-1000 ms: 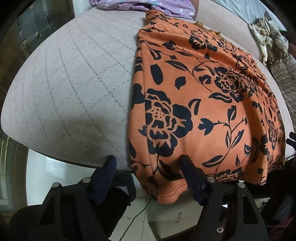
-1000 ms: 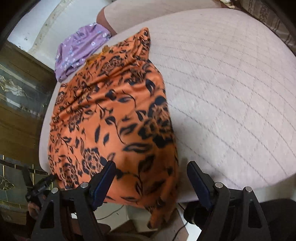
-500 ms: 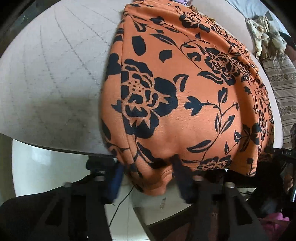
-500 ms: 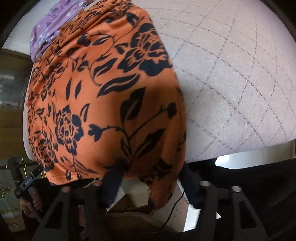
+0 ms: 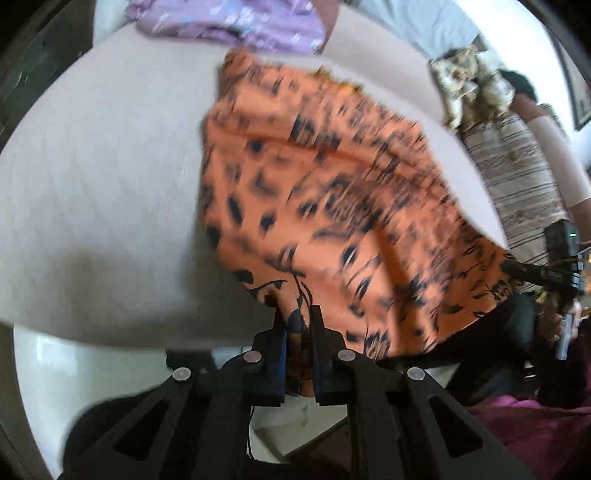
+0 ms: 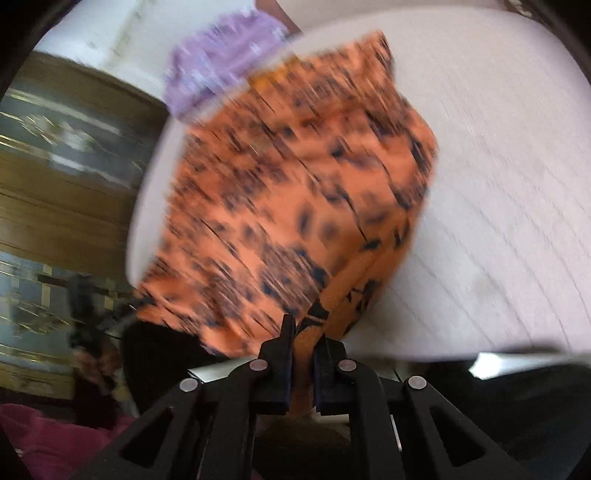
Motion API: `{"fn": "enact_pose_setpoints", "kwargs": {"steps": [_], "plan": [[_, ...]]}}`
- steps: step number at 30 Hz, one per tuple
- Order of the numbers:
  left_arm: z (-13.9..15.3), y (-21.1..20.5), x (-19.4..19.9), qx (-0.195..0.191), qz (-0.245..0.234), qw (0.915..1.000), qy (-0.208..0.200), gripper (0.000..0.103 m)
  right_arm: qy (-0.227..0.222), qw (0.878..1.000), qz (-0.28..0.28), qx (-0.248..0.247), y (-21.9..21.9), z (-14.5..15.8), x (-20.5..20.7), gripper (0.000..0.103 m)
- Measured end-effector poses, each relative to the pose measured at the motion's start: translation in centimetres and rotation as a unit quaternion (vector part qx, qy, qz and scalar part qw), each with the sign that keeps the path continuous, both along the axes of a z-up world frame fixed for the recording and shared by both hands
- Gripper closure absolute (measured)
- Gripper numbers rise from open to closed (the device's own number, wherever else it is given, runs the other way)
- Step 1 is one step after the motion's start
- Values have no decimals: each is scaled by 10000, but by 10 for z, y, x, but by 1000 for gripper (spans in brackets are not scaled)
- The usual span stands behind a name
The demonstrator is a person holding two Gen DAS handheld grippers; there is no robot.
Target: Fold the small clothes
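My left gripper (image 5: 298, 325) is pinched tight on the near hem of the orange flowered garment (image 5: 332, 192), at its left corner, and the cloth bunches up between the two dark fingers (image 5: 320, 343). My right gripper (image 6: 303, 332) is pinched on the same hem at the right corner, with a fold of orange cloth squeezed between its fingers (image 6: 287, 339). Both sets of jaws have just been closing, and now the cloth is caught in each. I hold the two corners at once so the hem stays straight and flat when I lift it, not twisted. The near end of the garment comes up off the cushion to my grippers, and the far part lies on the pale quilted cushion (image 5: 103, 177), because I want that part to stay put while the near part goes over it. I think the plan is to carry the near hem to the far end and lay it down to make one fold. The pictures are blurry, so I cannot tell how neat the far edge is. Past the far end sits a purple flowered cloth (image 5: 236, 22), just beside the orange one, so I should not drop the hem onto it. To the right in the left view I can see my other hand (image 5: 561, 317) with its gripper.
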State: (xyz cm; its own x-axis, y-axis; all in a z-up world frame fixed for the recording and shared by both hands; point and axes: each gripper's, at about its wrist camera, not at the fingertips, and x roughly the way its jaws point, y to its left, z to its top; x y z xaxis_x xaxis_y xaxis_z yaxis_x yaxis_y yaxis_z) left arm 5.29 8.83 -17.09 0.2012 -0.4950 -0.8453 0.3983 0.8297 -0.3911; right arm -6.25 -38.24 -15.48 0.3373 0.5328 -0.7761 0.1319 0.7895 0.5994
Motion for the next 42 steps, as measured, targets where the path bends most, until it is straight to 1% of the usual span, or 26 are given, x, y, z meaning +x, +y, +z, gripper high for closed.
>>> {"fn": "enact_pose_setpoints", "kwargs": {"steps": [3,6,9,11,13,16,17,18,19,20,21,22,23,24,25,27,29,30,32,34,35,36,37,39,40,42], "plan": [[28,-2,34,-243,-48,9993,-291,92,-552,9979,-243,218,-11,23,28,95],[45,-5,82,-417,9,9977,-528,92,-859,9938,-664,224,-38,33,68,95],[55,-21,146,-314,180,9962,-798,92,-1163,9849,-1275,162,-69,35,121,95],[52,-31,198,-144,440,9944,-948,93,-1296,9732,-1892,170,-101,24,159,95],[39,-38,247,90,803,9912,-1047,93,-1354,9604,-2425,244,-128,6,189,95],[-2,-46,312,559,1606,9805,-980,93,-1199,9352,-3208,904,-161,-43,230,92],[-14,-47,321,697,1780,9777,-873,93,-1133,9248,-3461,1104,-168,-65,238,82],[-25,-49,325,796,1882,9760,-757,93,-1011,9202,-3592,1184,-170,-80,242,63],[-33,-52,325,819,1973,9742,-722,93,-886,9176,-3677,1224,-170,-92,243,49],[-35,-53,320,788,2083,9714,-822,93,-706,9135,-3818,1213,-170,-105,241,25],[-32,-52,309,757,2238,9661,-1038,92,-600,9110,-3918,1141,-171,-108,242,24],[-28,-53,298,757,2368,9608,-1226,83,-589,9127,-3903,1057,-171,-107,244,24],[-21,-55,280,746,2517,9533,-1492,63,-763,9192,-3765,869,-170,-99,249,24],[-16,-60,266,715,2558,9494,-1676,51,-983,9229,-3674,594,-167,-87,251,24],[-12,-66,250,715,2549,9456,-1892,35,-1225,9246,-3600,245,-162,-72,252,24],[-5,-86,227,907,2376,9422,-2181,32,-1654,9261,-3386,-164,-145,-48,251,24],[-5,-104,213,950,2049,9495,-2178,32,-1851,9344,-3031,-279,-132,-36,253,26],[-7,-114,206,894,1907,9543,-2118,32,-1792,9408,-2860,-317,-124,-34,255,30],[-18,-128,201,939,1660,9600,-2048,32,-1514,9551,-2518,-392,-108,-40,263,43],[-33,-144,201,1449,1448,9603,-1896,32,-971,9679,-2220,-670,-95,-62,276,44],[-47,-149,207,1812,1378,9588,-1700,32,-498,9730,-2066,-905,-90,-82,285,44],[-56,-151,211,1920,1334,9591,-1598,32,-216,9753,-1956,-1005,-86,-97,290,43],[-60,-152,213,1953,1309,9582,-1628,32,-282,9739,-1951,-1122,-84,-100,290,44],[-55,-154,211,2016,1261,9545,-1802,32,-380,9685,-2049,-1366,-76,-85,288,44],[-54,-155,210,2019,1258,9537,-1843,32,-445,9680,-2055,-1374,-72,-78,282,44],[-50,-155,204,1962,1275,9544,-1853,32,-810,9689,-1941,-1305,-54,-57,266,45]]}}
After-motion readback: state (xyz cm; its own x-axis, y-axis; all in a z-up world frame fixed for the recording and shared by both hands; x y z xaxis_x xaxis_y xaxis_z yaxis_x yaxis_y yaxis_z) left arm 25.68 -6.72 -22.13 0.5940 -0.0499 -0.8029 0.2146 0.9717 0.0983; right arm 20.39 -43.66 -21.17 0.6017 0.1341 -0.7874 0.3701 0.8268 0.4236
